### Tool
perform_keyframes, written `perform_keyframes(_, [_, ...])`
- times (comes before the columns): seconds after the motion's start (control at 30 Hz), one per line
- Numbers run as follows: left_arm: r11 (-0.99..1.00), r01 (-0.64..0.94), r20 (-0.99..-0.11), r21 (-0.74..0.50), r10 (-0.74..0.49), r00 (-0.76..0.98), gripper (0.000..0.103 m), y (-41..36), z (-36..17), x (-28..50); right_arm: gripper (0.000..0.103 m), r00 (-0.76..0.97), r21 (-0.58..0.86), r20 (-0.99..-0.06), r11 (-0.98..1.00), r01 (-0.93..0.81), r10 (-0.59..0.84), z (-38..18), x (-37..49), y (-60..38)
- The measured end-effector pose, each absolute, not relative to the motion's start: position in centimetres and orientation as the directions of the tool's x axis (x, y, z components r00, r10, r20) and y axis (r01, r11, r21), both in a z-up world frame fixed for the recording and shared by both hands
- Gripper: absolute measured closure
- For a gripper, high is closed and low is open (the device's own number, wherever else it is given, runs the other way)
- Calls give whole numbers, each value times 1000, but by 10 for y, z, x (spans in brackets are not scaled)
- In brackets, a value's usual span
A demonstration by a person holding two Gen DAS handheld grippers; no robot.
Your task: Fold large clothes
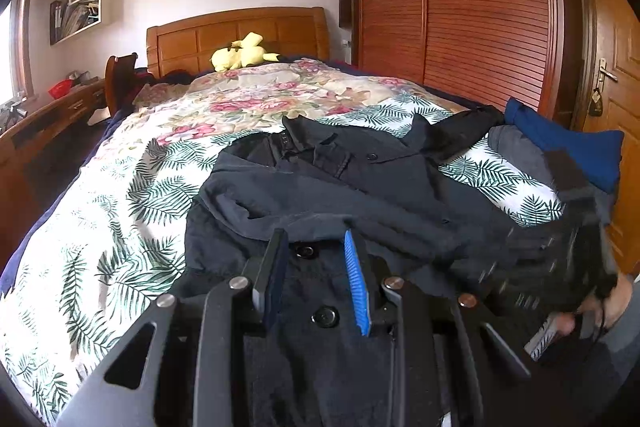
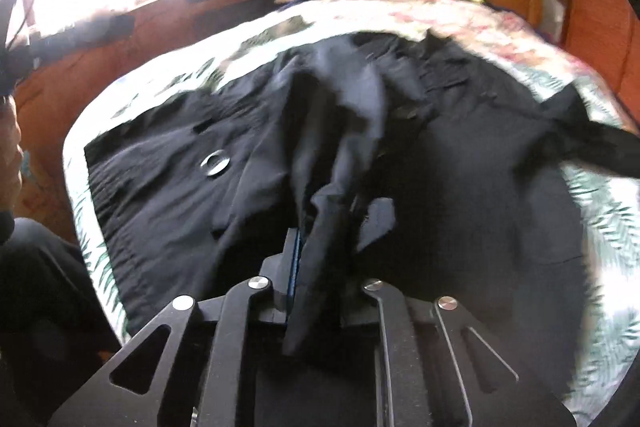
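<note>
Jacket (image 2: 460, 187), dark and buttoned, lies spread on the bed (image 1: 120, 227) straight ahead of and beneath both my grippers; my right gripper (image 2: 316, 251) is pinched tight on a bunched ridge of its cloth, while my left gripper (image 1: 316, 279) hangs over the near hem with its jaws partly apart and nothing between them. If I lift now, I judge the thin pinch could slip. With my left side unheld, that half could drag and crumple the fold.
</note>
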State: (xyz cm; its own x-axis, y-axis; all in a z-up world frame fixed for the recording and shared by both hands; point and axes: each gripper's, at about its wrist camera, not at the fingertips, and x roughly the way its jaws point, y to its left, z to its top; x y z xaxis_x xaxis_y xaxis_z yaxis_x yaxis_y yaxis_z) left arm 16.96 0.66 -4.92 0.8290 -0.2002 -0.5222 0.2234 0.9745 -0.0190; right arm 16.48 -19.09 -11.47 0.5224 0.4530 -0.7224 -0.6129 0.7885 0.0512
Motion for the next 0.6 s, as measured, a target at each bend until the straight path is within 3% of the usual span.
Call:
perform_keyframes(0.2, [971, 239, -522, -16, -212, 826, 76, -2, -50, 171, 90, 711, -120, -660, 900, -419, 243, -88, 182, -248])
perform_keyframes(0.4, [968, 252, -521, -17, -224, 824, 76, -10, -51, 172, 47, 769, -112, -615, 946, -305, 175, -82, 194, -280])
perform_keyframes(0.6, [965, 262, -518, -15, -232, 823, 76, -16, -53, 173, 47, 739, -38, -605, 916, -400, 297, -82, 191, -271])
